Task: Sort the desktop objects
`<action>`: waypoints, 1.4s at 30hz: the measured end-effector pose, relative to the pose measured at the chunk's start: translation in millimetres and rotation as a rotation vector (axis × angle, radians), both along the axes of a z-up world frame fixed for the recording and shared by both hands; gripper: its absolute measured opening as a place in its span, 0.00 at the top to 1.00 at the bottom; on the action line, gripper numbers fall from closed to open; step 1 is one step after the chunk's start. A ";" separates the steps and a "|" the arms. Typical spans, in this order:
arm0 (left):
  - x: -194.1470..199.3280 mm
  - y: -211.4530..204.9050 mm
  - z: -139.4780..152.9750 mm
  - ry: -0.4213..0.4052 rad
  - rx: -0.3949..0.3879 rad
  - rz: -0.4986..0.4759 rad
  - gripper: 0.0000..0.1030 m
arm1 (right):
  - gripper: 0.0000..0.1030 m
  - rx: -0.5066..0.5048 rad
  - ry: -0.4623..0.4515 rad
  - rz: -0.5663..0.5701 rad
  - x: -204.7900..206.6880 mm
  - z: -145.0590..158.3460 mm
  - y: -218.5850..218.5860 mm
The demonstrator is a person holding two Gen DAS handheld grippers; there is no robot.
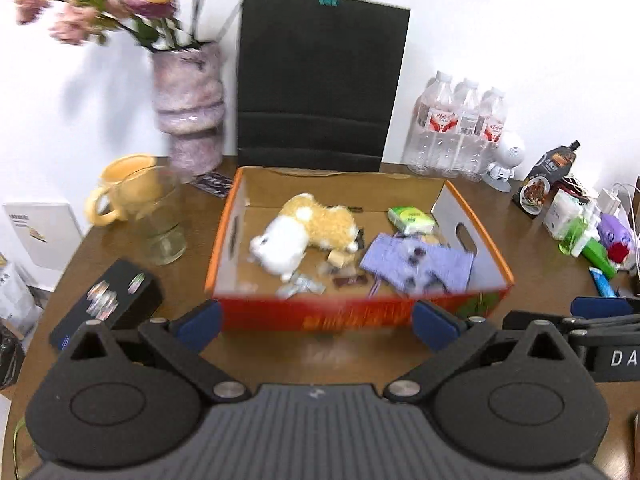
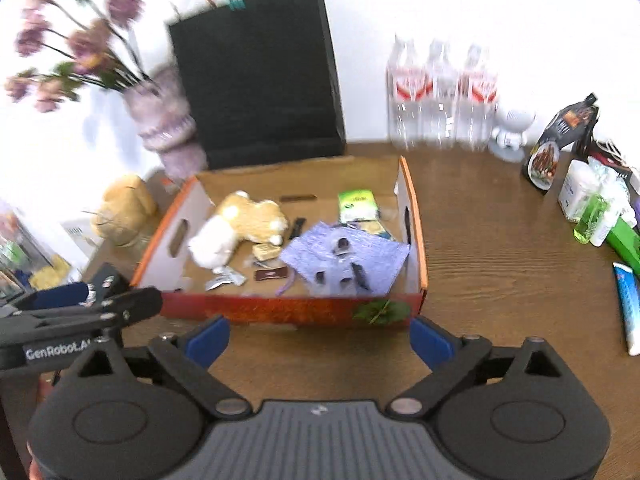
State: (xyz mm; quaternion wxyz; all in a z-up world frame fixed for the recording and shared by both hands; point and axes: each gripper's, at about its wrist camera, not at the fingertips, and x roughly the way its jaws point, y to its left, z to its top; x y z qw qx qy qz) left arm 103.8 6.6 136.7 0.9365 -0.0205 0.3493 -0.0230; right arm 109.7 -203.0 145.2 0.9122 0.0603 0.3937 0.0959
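Observation:
An orange-rimmed cardboard box (image 1: 224, 236) (image 2: 416, 216) sits mid-table. Inside lie a tan-and-white plush toy (image 1: 308, 232) (image 2: 240, 224), a purple cloth (image 1: 420, 264) (image 2: 352, 260), a green tissue pack (image 1: 412, 220) (image 2: 357, 204) and several small packets. My left gripper (image 1: 318, 326) hovers just in front of the box's near wall, open, with nothing between its blue pads. My right gripper (image 2: 320, 342) is likewise open and empty before the same wall. Each gripper shows at the edge of the other's view.
A black paper bag (image 1: 320, 80) stands behind the box, a vase of pink flowers (image 1: 188, 104) and a glass and yellow mug (image 1: 132, 196) to the left. Water bottles (image 1: 460, 128), a white figurine, pouches, bottles and tubes (image 2: 628, 304) crowd the right. A black case (image 1: 108, 304) lies front left.

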 end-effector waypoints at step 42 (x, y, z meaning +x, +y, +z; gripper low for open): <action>-88.2 3.3 -140.1 -0.010 0.071 0.021 0.00 | 0.00 -0.163 -0.119 -0.003 -93.2 -150.1 26.9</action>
